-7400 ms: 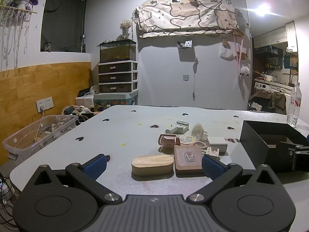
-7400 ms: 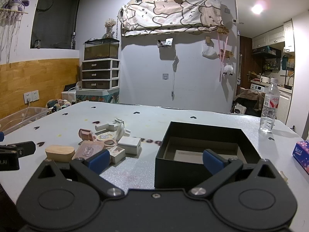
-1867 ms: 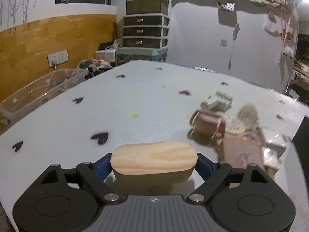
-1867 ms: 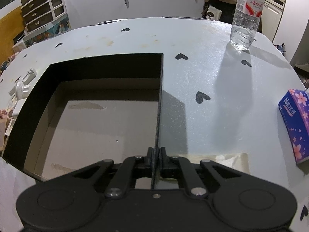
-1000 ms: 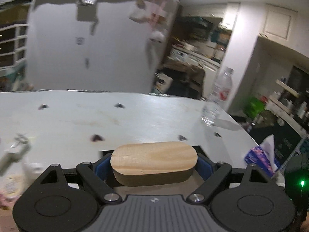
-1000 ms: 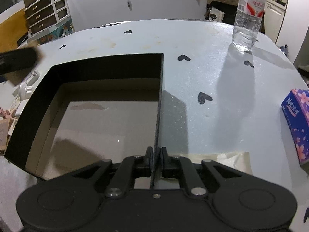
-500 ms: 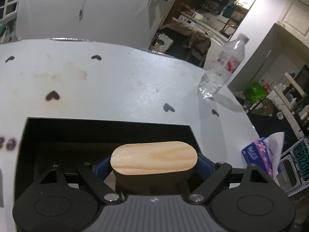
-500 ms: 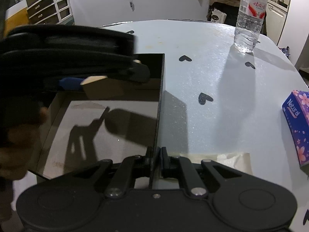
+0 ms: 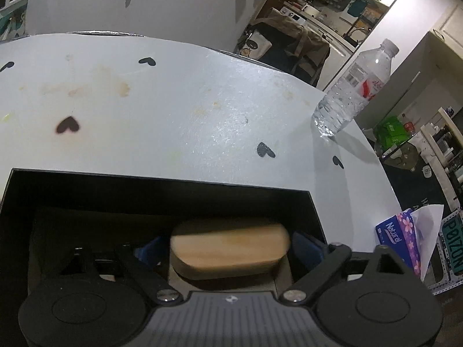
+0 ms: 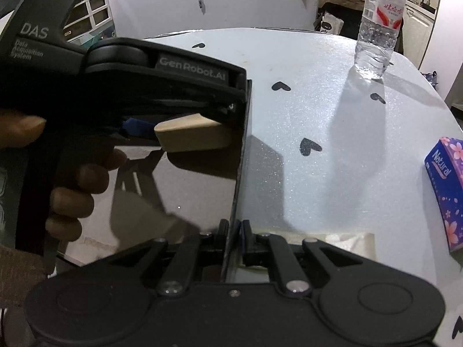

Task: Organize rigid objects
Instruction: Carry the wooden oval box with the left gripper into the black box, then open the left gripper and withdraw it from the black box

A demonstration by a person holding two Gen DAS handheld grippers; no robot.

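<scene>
My left gripper (image 9: 228,248) is inside the black box (image 9: 162,185), near its right wall. The oval wooden block (image 9: 230,244) lies between its blue fingers with gaps on both sides, so the jaws stand open. In the right wrist view the block (image 10: 191,134) sits low in the box under the left gripper (image 10: 162,72). My right gripper (image 10: 234,231) is shut on the box's right wall (image 10: 241,156), near its front corner.
A water bottle (image 9: 353,84) stands at the far right of the white table (image 9: 173,110); it also shows in the right wrist view (image 10: 379,20). A purple tissue pack (image 10: 447,188) lies at the right edge. A flat paper sheet (image 10: 332,240) lies beside the box.
My left gripper has lowered the wooden block into the box and opened around it. My right gripper stays clamped on the box wall.
</scene>
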